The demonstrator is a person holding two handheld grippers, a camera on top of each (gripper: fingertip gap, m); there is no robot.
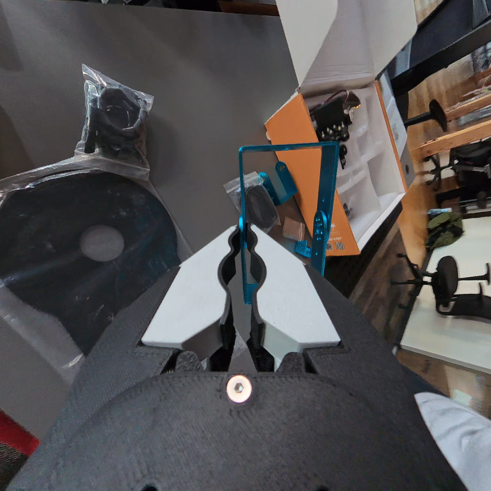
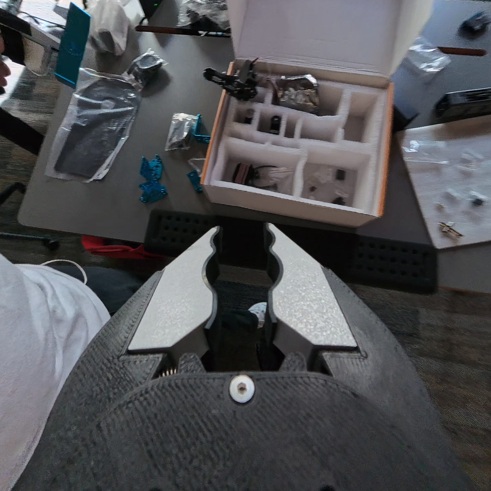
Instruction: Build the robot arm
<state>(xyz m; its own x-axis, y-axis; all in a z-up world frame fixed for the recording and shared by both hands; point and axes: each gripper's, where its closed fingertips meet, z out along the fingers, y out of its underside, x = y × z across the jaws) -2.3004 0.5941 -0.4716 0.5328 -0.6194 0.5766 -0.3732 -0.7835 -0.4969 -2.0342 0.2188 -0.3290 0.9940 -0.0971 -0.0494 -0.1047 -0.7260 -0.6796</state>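
My left gripper (image 1: pixel 244 233) is shut on one leg of a blue U-shaped metal bracket (image 1: pixel 328 191) and holds it up above the grey table (image 1: pixel 186 79). The same bracket shows as a blue plate at the top left of the right wrist view (image 2: pixel 73 45). My right gripper (image 2: pixel 242 236) is open and empty, held off the table's near edge in front of an open orange-and-white box (image 2: pixel 295 204) with white foam compartments holding small parts.
Bagged black parts (image 1: pixel 87 239) (image 1: pixel 114 117) lie left of the left gripper. Loose blue brackets (image 2: pixel 152 178), a small parts bag (image 2: pixel 180 132) and a large flat bag (image 2: pixel 93 127) lie on the table. A white sheet (image 2: pixel 451 172) with small hardware sits at right. A person's white sleeve (image 2: pixel 39 332) is at left. One gripper's finger ends stand about 50 cm off the other's.
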